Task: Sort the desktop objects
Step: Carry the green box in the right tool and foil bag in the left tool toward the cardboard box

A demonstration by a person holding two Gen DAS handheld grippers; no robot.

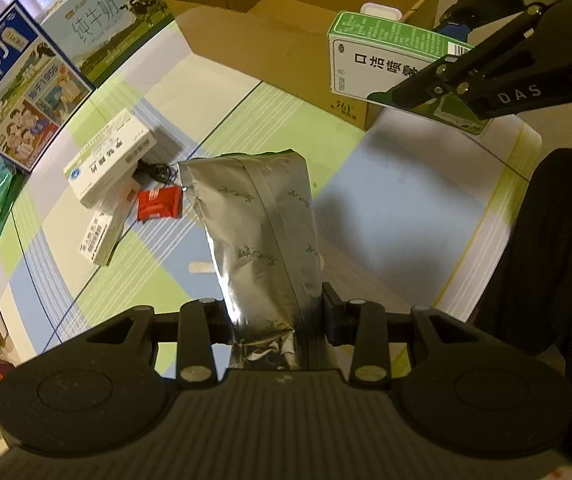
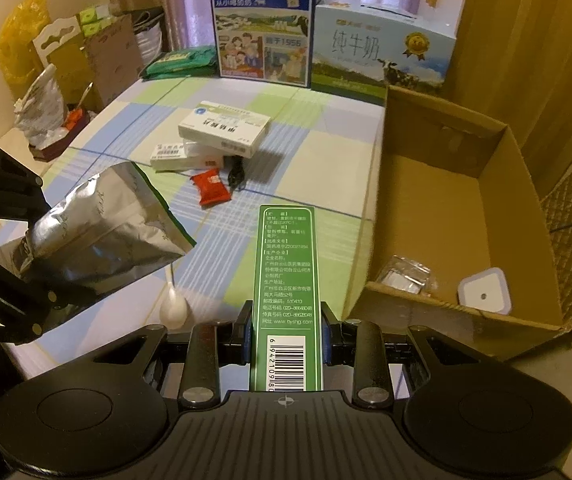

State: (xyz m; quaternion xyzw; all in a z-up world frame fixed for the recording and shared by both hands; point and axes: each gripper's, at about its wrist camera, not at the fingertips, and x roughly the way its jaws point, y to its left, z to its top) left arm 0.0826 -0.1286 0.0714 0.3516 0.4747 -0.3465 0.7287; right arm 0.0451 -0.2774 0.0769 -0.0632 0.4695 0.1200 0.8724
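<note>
We cannot see the gripped end of the foil pouch (image 1: pixel 262 236) in the left gripper (image 1: pixel 278 320), clamped, raised over the table (image 1: pixel 398 208). The right gripper (image 2: pixel 286 332) pinches 1 green box (image 2: pixel 288 276) beside the carton (image 2: pixel 446 208).

Dim, warm yellowish indoor light is tinting both views. The silver foil pouch (image 1: pixel 262 236) is catching glare along its creases. A soft shadow is falling on the desk (image 1: pixel 398 200) beside it, toward the right edge. Fisheye distortion is bending the milk cartons (image 1: pixel 18 80) and darkening every corner. Fine print is showing slight blur.
</note>
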